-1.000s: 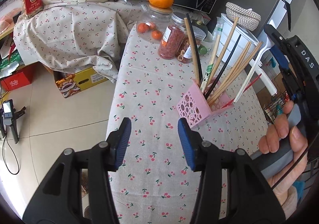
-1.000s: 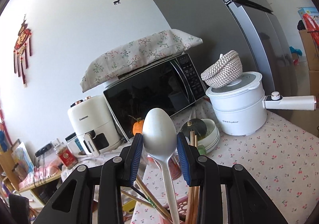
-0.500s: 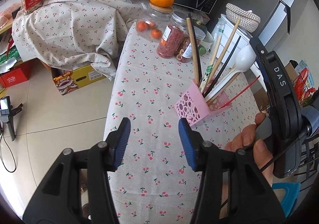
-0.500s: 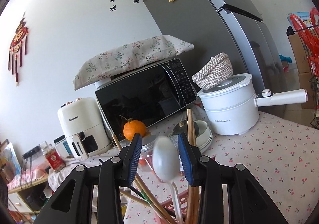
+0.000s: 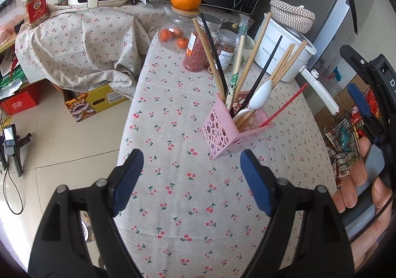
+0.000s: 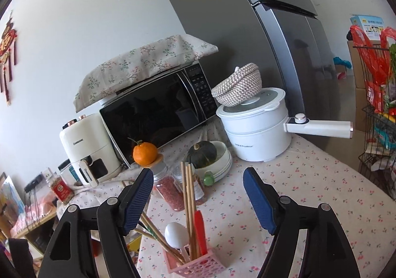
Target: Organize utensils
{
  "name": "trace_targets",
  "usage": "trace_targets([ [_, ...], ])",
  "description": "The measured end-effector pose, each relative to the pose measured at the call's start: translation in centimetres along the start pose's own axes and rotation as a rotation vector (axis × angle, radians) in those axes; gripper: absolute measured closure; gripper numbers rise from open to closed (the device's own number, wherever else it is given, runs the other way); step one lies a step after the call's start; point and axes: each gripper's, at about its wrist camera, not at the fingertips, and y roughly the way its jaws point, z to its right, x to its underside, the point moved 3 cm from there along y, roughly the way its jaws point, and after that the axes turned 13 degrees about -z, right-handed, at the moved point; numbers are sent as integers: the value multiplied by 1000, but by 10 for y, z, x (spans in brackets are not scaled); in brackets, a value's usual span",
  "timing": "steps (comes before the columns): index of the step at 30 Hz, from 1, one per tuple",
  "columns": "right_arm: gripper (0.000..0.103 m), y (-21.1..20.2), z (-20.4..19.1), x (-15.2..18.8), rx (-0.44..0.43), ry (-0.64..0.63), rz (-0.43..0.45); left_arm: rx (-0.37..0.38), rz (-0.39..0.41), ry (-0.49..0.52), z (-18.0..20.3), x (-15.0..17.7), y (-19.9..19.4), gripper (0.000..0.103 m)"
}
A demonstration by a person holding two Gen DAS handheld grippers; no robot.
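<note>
- My right gripper [image 6: 198, 200] has let go of the white spoon [image 6: 176, 232]. A second ago it was squeezing the spoon's bowl; now its two blue pads are spread wide with nothing between them.
- The spoon now stands in the pink holder [image 6: 191, 265], just below and in front of my right gripper. Its round end points up and its handle is down inside.
- In the left view the spoon [image 5: 259, 97] leans among the chopsticks [image 5: 287, 62] and beside the red stick [image 5: 284, 107], all in the same pink holder [image 5: 224, 133].
- My right gripper has also pulled up and back from the holder, so it is not touching anything.
- My left gripper [image 5: 191, 181] is open too, and holds nothing. It hangs over the cherry-print bench [image 5: 188, 203], with the holder a little way ahead of it and to the right. It has hardly moved.
- I think this means the spoon step is done. The spoon is put away with the other things.
- I see no other loose utensils on the bench near my grippers, so the tidy-up may be near its end. Some of the bench is hidden from me, so I cannot be sure.
- The holder is light and full of tall sticks. I must keep my grippers from bumping it.
</note>
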Motion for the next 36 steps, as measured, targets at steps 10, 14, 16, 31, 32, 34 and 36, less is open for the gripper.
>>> trace_targets([
  [10, 0, -41, 60, 15, 204, -74, -262, -105, 29, 77, 45, 24, -6, 2],
  [14, 0, -66, 74, 25, 336, -169, -310, -145, 43, 91, 54, 37, -15, 1],
  [16, 0, -80, 78, 30, 326, -195, -327, -143, 70, 100, 60, 43, -25, 1],
  [31, 0, -123, 86, 56, 348, -286, -370, -140, 175, 192, 104, 68, -57, 1],
  [32, 0, -123, 87, 55, 352, -287, -367, -141, 174, 195, 106, 69, -56, 1],
  [34, 0, -121, 89, 54, 357, -286, -365, -139, 173, 197, 108, 69, -55, 1],
  [36, 0, -118, 91, 53, 359, -280, -368, -138, 168, 197, 109, 70, -53, 1],
])
